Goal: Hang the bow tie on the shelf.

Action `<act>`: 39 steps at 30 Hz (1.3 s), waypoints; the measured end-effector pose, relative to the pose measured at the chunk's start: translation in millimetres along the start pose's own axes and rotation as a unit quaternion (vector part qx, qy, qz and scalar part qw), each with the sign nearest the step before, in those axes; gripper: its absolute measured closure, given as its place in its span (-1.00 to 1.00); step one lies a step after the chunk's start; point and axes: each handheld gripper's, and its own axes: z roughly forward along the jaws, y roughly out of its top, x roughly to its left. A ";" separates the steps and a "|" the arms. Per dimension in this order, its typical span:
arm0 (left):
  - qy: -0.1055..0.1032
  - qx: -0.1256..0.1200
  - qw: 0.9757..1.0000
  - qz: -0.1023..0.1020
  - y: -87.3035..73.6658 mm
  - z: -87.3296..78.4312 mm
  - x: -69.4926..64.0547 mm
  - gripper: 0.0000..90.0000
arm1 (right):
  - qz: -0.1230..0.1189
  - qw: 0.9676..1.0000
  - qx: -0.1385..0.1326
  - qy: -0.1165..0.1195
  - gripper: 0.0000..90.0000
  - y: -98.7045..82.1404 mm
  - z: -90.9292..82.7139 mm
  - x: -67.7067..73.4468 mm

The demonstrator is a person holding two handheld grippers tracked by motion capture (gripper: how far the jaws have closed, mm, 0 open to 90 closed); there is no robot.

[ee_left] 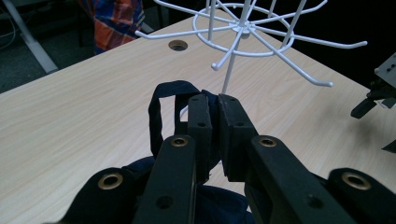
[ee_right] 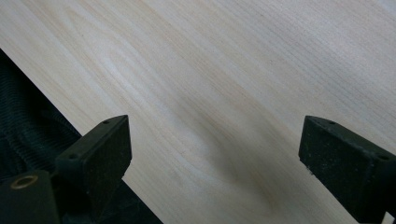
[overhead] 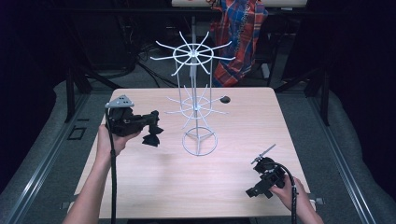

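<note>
Pinching only the dark strap loop (ee_left: 161,109), the shut left claw (ee_left: 218,135) risked snagging the white wire rack (overhead: 196,100) beside it while the right claw (ee_right: 212,163) gaped empty.

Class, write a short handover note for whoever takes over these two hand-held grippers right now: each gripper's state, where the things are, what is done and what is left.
Left gripper: shut on the dark blue strap of a dark cloth item, held above the table, left of the white wire rack.
Right gripper: open, holding nothing, low over the table's near right corner.
Done: the cloth item is picked up.
Left, as it seems: carry the strap loop to one of the rack's hook arms, slip it on and let go. Nothing hangs on the rack yet.
</note>
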 end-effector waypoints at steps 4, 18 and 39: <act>-0.005 -0.004 1.000 0.004 3.2 0.6 -2.5 0.88 | 0.000 1.000 0.000 0.001 -0.80 0.1 0.1 0.4; -0.013 -0.006 1.000 0.020 13.1 8.2 -9.5 0.88 | -0.007 1.000 0.008 -0.008 -0.80 -0.2 -1.3 -0.9; -0.017 0.017 0.999 0.037 15.7 31.5 -18.5 0.88 | -0.006 1.000 0.006 -0.003 -0.80 -0.6 -0.8 -1.5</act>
